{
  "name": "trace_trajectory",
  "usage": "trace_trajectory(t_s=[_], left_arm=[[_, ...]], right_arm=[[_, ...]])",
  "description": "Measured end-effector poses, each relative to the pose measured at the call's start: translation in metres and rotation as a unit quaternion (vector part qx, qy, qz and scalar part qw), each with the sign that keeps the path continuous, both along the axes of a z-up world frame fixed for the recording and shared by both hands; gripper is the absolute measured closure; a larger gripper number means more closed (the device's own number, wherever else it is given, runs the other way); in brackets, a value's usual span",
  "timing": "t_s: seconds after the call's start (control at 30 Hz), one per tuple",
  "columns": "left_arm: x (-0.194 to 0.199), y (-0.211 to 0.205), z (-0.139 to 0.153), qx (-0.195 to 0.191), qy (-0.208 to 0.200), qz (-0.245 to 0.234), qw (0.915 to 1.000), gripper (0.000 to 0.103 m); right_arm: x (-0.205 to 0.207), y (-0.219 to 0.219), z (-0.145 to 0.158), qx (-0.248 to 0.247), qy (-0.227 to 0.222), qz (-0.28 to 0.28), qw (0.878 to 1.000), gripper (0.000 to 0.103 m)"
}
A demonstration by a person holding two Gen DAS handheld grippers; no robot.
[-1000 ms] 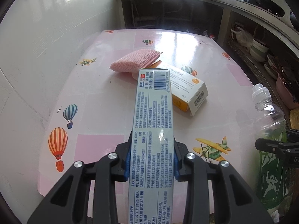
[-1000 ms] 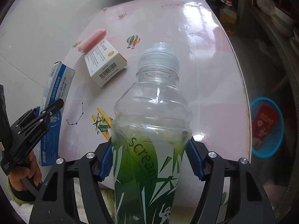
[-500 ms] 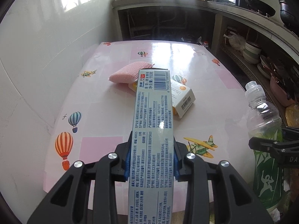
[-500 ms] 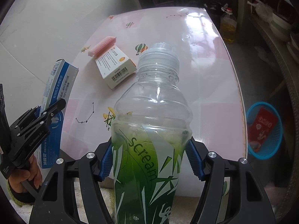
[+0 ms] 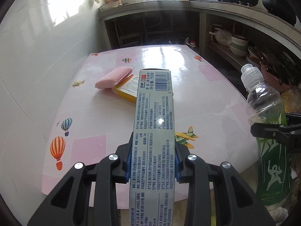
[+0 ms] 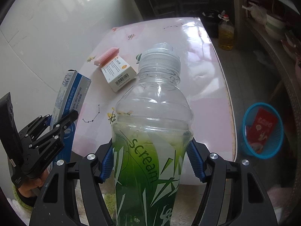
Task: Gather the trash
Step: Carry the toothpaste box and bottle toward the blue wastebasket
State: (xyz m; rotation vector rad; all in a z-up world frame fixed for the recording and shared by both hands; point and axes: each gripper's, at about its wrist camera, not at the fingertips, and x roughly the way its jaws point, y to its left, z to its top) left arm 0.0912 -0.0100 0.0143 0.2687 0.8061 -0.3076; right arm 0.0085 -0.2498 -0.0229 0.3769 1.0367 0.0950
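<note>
Holding: left gripper (image 5: 152, 166) pinches toothpaste box (image 5: 154, 124) lengthwise; right gripper (image 6: 150, 163) clamps Scream bottle (image 6: 150, 131) upright. Blue basket (image 6: 263, 131) sits on floor off table's (image 6: 207, 98) right edge, nearer right gripper.

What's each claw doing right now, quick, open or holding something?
Left claw: closed on the toothpaste box.
Right claw: closed on the green drink bottle.
</note>
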Motion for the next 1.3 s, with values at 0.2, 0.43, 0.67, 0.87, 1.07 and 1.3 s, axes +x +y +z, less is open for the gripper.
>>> trace_trajectory(t_s=[0.2, 0.43, 0.67, 0.87, 1.07, 1.3], left_arm=[[-0.006, -0.031, -0.003, -0.001, 0.0, -0.041, 0.9991, 0.071], [-0.01, -0.08, 0.007, -0.008, -0.004, -0.101, 0.9949, 0.071], [-0.013, -0.124, 0.01, -0.004, -0.007, -0.145, 0.9894, 0.071], [-0.011, -0.153, 0.017, -0.031, 0.019, -0.187, 0.9818, 0.071], [0.01, -0.197, 0.022, -0.091, 0.103, -0.238, 0.9614, 0.071], [0.033, -0.275, -0.008, -0.105, 0.217, -0.266, 0.9333, 0.071]], right_arm=[[-0.021, -0.022, -0.015, 0.023, 0.006, -0.039, 0.999, 0.039], [-0.045, -0.061, -0.01, 0.031, -0.001, -0.099, 0.995, 0.039], [-0.067, -0.093, -0.011, 0.038, -0.008, -0.149, 0.988, 0.039], [-0.097, -0.13, -0.017, 0.041, -0.004, -0.208, 0.977, 0.039], [-0.137, -0.177, -0.033, 0.049, 0.008, -0.294, 0.955, 0.039], [-0.153, -0.217, -0.083, 0.144, 0.031, -0.34, 0.929, 0.039]])
